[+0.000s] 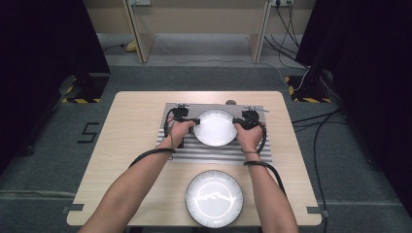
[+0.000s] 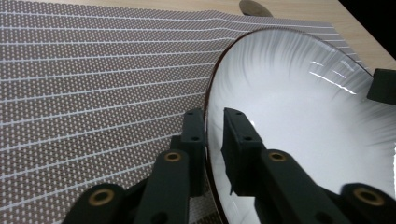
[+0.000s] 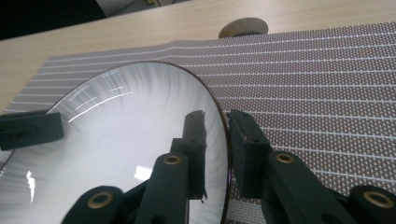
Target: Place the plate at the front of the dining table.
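Now both my grippers, left gripper [image 1: 194, 122] at 9 o'clock, right gripper [image 1: 236, 121] at 3 o'clock, straddle the plate [image 1: 215, 127] rim on the mat [image 1: 214, 154], fingers [image 2: 194, 135] loosened, not clamping.

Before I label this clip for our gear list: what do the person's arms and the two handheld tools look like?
Both forearms are bare, with no sleeves. The left tool and right tool are black, each trailing a black cable that loops past the wrist. Up close, the jaws are matte black blocks on linked arms with brass-coloured pivot rings.
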Tool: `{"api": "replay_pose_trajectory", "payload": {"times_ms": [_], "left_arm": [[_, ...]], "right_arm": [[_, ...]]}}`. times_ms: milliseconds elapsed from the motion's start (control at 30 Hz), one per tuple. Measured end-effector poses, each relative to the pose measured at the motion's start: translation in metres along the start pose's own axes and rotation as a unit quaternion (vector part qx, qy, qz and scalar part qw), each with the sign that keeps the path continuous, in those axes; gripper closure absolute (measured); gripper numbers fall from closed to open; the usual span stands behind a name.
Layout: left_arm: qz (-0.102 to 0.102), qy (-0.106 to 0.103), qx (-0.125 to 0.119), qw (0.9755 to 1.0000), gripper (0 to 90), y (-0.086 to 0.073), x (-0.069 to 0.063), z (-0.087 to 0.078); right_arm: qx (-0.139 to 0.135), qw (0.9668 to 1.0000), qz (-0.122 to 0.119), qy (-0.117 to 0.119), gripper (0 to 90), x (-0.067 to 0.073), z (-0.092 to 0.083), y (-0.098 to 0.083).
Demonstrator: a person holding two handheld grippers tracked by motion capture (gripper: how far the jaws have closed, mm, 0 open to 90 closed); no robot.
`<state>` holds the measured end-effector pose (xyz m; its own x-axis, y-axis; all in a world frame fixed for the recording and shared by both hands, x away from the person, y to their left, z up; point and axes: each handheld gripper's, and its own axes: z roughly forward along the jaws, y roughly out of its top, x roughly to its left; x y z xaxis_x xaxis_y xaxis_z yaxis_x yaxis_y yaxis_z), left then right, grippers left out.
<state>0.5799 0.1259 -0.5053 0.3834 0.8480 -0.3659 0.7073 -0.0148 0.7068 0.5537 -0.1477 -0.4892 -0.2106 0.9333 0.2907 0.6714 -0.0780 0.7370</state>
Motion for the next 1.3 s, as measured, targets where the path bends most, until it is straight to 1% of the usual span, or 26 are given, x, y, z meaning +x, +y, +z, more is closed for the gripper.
{"api": "replay_pose_trajectory", "payload": {"times_ms": [33, 67, 133, 200, 267, 333, 400, 467, 500, 533, 567, 600, 633, 700, 733, 800, 867, 900, 933, 1100, 1200, 1233, 1300], "left_arm": [[0.002, 0.006, -0.01, 0.9999, 70.5, 0.001, 0.001, -0.001], [0.007, 0.008, -0.014, 0.9998, 65.0, 0.002, 0.001, -0.001], [0.01, 0.008, -0.023, 0.9997, 57.3, 0.006, 0.001, -0.003], [0.013, 0.01, -0.028, 0.9995, 51.4, 0.009, 0.001, -0.007], [0.013, 0.009, -0.032, 0.9994, 48.9, 0.01, 0.0, -0.01], [0.014, 0.007, -0.032, 0.9993, 46.7, 0.012, 0.0, -0.014], [0.015, 0.008, -0.033, 0.9993, 44.2, 0.013, 0.0, -0.018], [0.012, 0.008, -0.031, 0.9994, 41.7, 0.013, 0.001, -0.023], [0.012, 0.008, -0.031, 0.9994, 40.4, 0.013, 0.001, -0.023], [0.013, 0.009, -0.028, 0.9995, 40.4, 0.014, 0.001, -0.027], [0.016, 0.011, -0.028, 0.9994, 37.9, 0.014, 0.002, -0.03], [0.017, 0.013, -0.028, 0.9994, 36.4, 0.014, 0.002, -0.031], [0.02, 0.012, -0.028, 0.9993, 35.5, 0.014, 0.003, -0.036], [0.022, 0.011, -0.028, 0.9993, 35.5, 0.014, 0.003, -0.039], [0.024, 0.011, -0.029, 0.9992, 35.5, 0.013, 0.003, -0.041], [0.032, 0.009, -0.028, 0.999, 35.4, 0.013, 0.003, -0.048], [0.038, 0.007, -0.026, 0.9989, 35.3, 0.011, 0.003, -0.051], [0.043, 0.006, -0.023, 0.9988, 35.3, 0.01, 0.003, -0.053], [0.045, 0.004, -0.021, 0.9987, 35.3, 0.009, 0.003, -0.054], [0.054, 0.002, -0.018, 0.9984, 35.0, 0.004, 0.003, -0.061], [0.06, -0.005, -0.018, 0.9981, 35.1, -0.001, 0.003, -0.068], [0.06, -0.005, -0.018, 0.9981, 35.0, -0.001, 0.003, -0.068], [0.061, -0.013, -0.017, 0.9979, 35.0, -0.005, 0.001, -0.073]], "right_arm": [[0.004, 1.0, -0.001, -0.002, 75.8, 0.0, 0.001, 0.0], [0.003, 1.0, -0.002, -0.004, 74.1, -0.001, 0.002, -0.001], [-0.005, 1.0, -0.002, -0.008, 70.1, -0.002, 0.001, 0.0], [-0.009, 0.9999, -0.001, -0.01, 65.4, -0.002, -0.001, 0.002], [-0.012, 0.9998, -0.007, -0.016, 62.4, -0.002, -0.003, 0.003], [-0.013, 0.9997, -0.006, -0.018, 60.6, -0.002, -0.006, 0.003], [-0.013, 0.9996, -0.012, -0.02, 58.7, -0.002, -0.01, 0.004], [-0.012, 0.9997, -0.011, -0.017, 56.7, -0.002, -0.013, 0.005], [-0.012, 0.9997, -0.011, -0.017, 56.7, -0.002, -0.013, 0.005], [-0.015, 0.9997, -0.011, -0.018, 55.5, -0.003, -0.015, 0.006], [-0.019, 0.9996, -0.009, -0.019, 54.0, -0.004, -0.019, 0.006], [-0.019, 0.9997, -0.005, -0.015, 52.9, -0.005, -0.021, 0.007], [-0.017, 0.9997, -0.006, -0.015, 52.3, -0.005, -0.025, 0.007], [-0.018, 0.9997, -0.006, -0.014, 51.8, -0.006, -0.027, 0.007], [-0.018, 0.9998, -0.002, -0.013, 51.1, -0.006, -0.029, 0.007], [-0.016, 0.9998, -0.001, -0.013, 50.6, -0.007, -0.033, 0.007], [-0.013, 0.9998, 0.001, -0.011, 50.3, -0.008, -0.038, 0.005], [-0.015, 0.9998, 0.004, -0.009, 50.3, -0.007, -0.039, 0.004], [-0.019, 0.9998, 0.001, -0.009, 50.3, -0.007, -0.041, 0.002], [-0.018, 0.9998, -0.001, -0.009, 50.0, -0.006, -0.047, -0.004], [-0.017, 0.9998, 0.0, -0.009, 49.5, -0.007, -0.051, -0.004], [-0.017, 0.9998, 0.0, -0.009, 49.5, -0.007, -0.051, -0.004], [-0.016, 0.9998, -0.002, -0.008, 48.9, -0.006, -0.057, -0.004]]}}
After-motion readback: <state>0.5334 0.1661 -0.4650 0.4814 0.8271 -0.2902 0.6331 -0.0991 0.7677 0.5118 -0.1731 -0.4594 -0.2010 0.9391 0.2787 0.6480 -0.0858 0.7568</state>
